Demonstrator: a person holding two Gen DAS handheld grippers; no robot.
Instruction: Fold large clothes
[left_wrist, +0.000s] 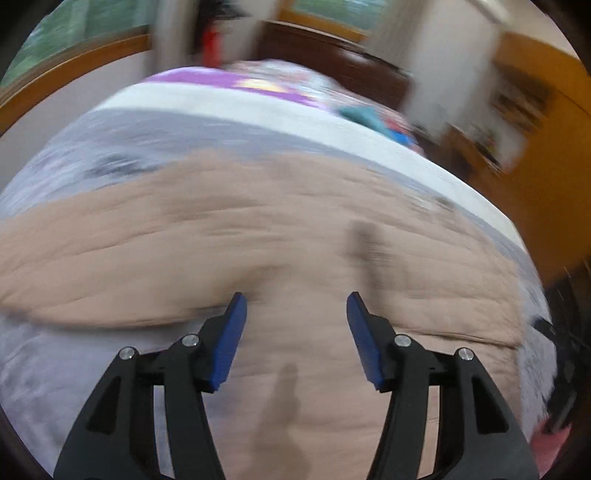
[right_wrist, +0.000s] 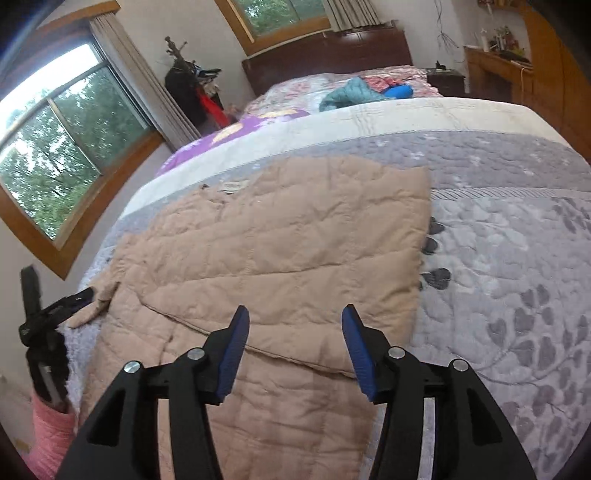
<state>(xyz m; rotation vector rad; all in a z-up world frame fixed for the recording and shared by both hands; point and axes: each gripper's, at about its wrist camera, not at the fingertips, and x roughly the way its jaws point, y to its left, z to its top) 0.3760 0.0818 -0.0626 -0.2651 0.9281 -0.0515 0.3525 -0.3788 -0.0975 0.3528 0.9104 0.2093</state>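
- The bed (right_wrist: 509, 236) carries a grey leaf-patterned quilt, with a white band and purple floral bedding toward its headboard end.
- The tan quilted coat (right_wrist: 280, 258) lies flat on the quilt, along the bed's left side, one flap folded across it near the foot edge.
- The right tool (right_wrist: 293, 314) hovers over the coat, blue pads apart, gripping nothing.
- The left tool (left_wrist: 295, 299), in a blurred view, also stands apart and empty above the coat; it shows at the bed's left edge by the coat's corner (right_wrist: 59, 310).
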